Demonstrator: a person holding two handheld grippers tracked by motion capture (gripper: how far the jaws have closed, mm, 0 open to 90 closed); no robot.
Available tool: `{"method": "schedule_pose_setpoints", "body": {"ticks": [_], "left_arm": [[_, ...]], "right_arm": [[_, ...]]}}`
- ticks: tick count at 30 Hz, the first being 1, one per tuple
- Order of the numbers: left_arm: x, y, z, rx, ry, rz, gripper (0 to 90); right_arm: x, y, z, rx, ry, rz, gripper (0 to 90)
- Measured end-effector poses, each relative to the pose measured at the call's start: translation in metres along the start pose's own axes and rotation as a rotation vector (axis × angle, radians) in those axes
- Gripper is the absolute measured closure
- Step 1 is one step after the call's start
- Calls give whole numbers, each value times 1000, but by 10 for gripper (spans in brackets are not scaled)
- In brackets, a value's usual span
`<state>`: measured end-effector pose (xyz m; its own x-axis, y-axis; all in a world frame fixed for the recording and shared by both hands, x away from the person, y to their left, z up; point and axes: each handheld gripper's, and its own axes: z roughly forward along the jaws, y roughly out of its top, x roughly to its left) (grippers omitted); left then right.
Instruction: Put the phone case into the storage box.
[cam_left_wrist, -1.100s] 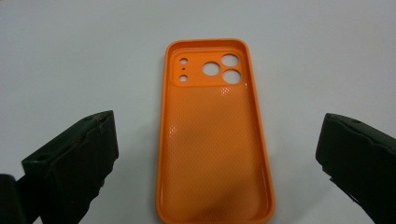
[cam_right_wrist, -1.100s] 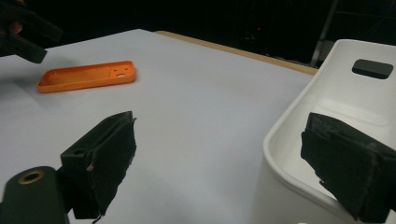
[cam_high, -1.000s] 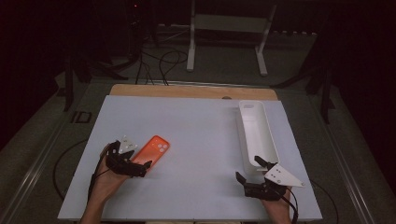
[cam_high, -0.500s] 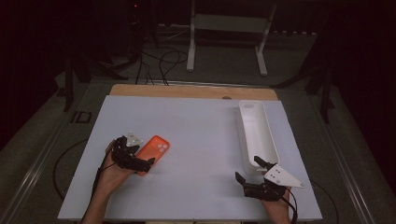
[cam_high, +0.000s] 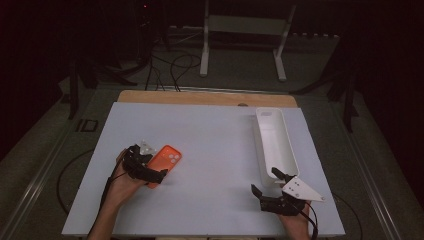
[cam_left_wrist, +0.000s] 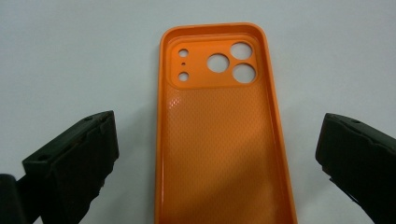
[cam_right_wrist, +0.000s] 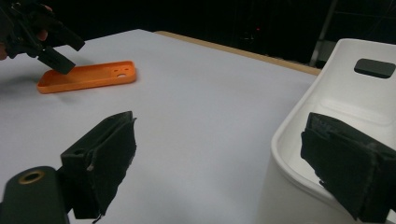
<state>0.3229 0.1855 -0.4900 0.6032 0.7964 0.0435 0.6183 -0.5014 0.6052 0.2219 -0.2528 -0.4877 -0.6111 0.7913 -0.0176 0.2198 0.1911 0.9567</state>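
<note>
Table (cam_high: 210, 150) surface, pale and broad, took up most of the high view, with a strip of bare wood along its far edge. On the right half lay a long white tray (cam_high: 274, 145), running lengthwise away from the person, a dark handle slot in its far end wall. In the right gripper view the tray's near corner sat close under the right-hand jaw.

The right gripper (cam_high: 267, 182) hung just at the near end of the tray, its jaws spread wide with nothing between them; one jaw seemed to reach over the tray's rim, though the angle made that hard to judge.

The left gripper (cam_high: 152, 167) sat at the left side of the table, well apart from the tray. Its jaws also stood wide, one on each side of the orange phone case (cam_left_wrist: 219, 135), clear of both long edges in the left gripper view.

The case lay flat on the table, hollow side up, its camera cut-outs at the end farthest from the left hand (cam_high: 122, 187).
</note>
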Motion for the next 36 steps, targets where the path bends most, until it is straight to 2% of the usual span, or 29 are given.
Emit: {"method": "schedule_pose_setpoints", "body": {"ticks": [25,31,36], "left_arm": [[1,-1,14,95,-6,10,25],[1,-4,14,99,-9,9,40],[2,-9,14,99,-13,-8,50]], "right_arm": [[1,1,-3,-3,-9,-7,101],[0,1,-3,-5,-10,-8,101],[0,1,-3,-7,-10,-8,101]]}}
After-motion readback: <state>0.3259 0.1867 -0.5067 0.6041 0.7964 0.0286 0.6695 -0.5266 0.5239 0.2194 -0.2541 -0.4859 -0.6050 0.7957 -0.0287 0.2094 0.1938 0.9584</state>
